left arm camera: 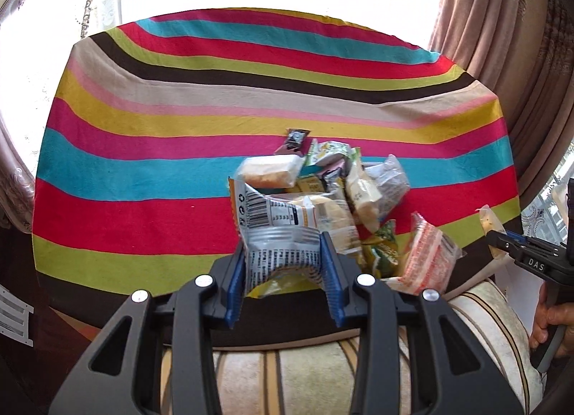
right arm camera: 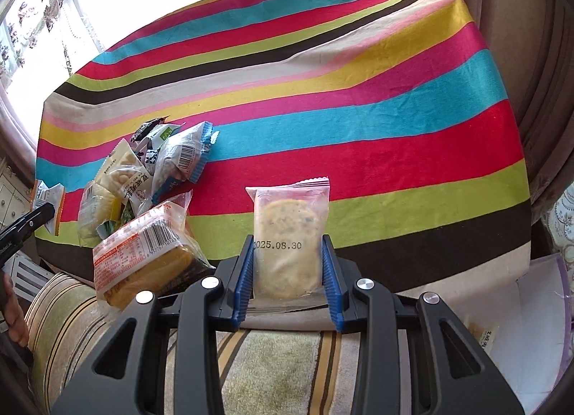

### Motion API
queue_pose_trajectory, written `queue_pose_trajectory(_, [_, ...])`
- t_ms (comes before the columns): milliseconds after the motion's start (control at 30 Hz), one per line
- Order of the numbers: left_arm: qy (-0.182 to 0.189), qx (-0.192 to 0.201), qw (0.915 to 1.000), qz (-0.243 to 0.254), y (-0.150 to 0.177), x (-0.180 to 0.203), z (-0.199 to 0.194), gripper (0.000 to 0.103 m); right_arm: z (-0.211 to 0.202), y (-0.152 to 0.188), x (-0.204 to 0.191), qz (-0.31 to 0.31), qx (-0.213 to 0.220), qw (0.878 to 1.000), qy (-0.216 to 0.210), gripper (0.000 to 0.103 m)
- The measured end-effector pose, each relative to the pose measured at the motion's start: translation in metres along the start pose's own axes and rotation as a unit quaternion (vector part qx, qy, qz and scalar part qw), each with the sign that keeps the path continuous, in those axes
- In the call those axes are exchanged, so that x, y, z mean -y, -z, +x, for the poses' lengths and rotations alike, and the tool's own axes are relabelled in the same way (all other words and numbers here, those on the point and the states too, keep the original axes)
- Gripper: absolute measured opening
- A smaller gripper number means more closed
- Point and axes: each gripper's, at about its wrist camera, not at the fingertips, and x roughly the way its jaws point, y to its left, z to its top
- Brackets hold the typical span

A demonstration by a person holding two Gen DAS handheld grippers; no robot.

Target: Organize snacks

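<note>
A pile of wrapped snacks lies on the striped tablecloth; it also shows at the left in the right wrist view. My left gripper is shut on a silver and orange snack packet with a barcode, held at the near table edge in front of the pile. My right gripper is shut on a clear cracker packet stamped 2025.08.30, held upright above the near edge, right of the pile. A red-printed biscuit pack lies at the pile's near side.
The striped tablecloth covers the whole table. Curtains hang at the right and a bright window is behind. A striped cushion is below the grippers. A white bag or box sits at the lower right.
</note>
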Motion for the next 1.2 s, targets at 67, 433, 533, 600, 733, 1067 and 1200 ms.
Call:
queue_pose_trajectory(67, [0.010,-0.002,0.9999,0.013,0.002,0.015,-0.001,0.038,-0.004,0.004,0.006,0.005,0.000,1.000,0.001,0.035])
queue_pose_trajectory(433, [0.052,-0.011,0.9971,0.054,0.009,0.093,0.002,0.038,-0.023,0.030,0.052,0.052,0.004,0.999,-0.001,0.035])
queue_pose_trajectory(533, [0.060,-0.023,0.9963,0.058,0.010,0.115,0.008,0.038,-0.027,0.038,0.066,0.066,0.005,0.998,0.001,0.035])
queue_pose_trajectory(600, [0.062,-0.031,0.9956,0.063,0.011,0.131,0.012,0.038,-0.030,0.044,0.077,0.075,0.005,0.997,0.007,0.035])
queue_pose_trajectory(733, [0.072,-0.049,0.9937,0.071,0.013,0.162,0.021,0.038,-0.035,0.056,0.099,0.098,0.004,0.995,0.020,0.035])
queue_pose_trajectory(1067, [0.129,-0.081,0.9808,0.121,0.023,0.251,0.037,0.038,-0.049,0.076,0.149,0.152,0.007,0.987,0.046,0.035])
queue_pose_trajectory(1200, [0.145,-0.091,0.9748,0.143,0.030,0.279,0.040,0.038,-0.054,0.080,0.164,0.172,0.011,0.984,0.051,0.036])
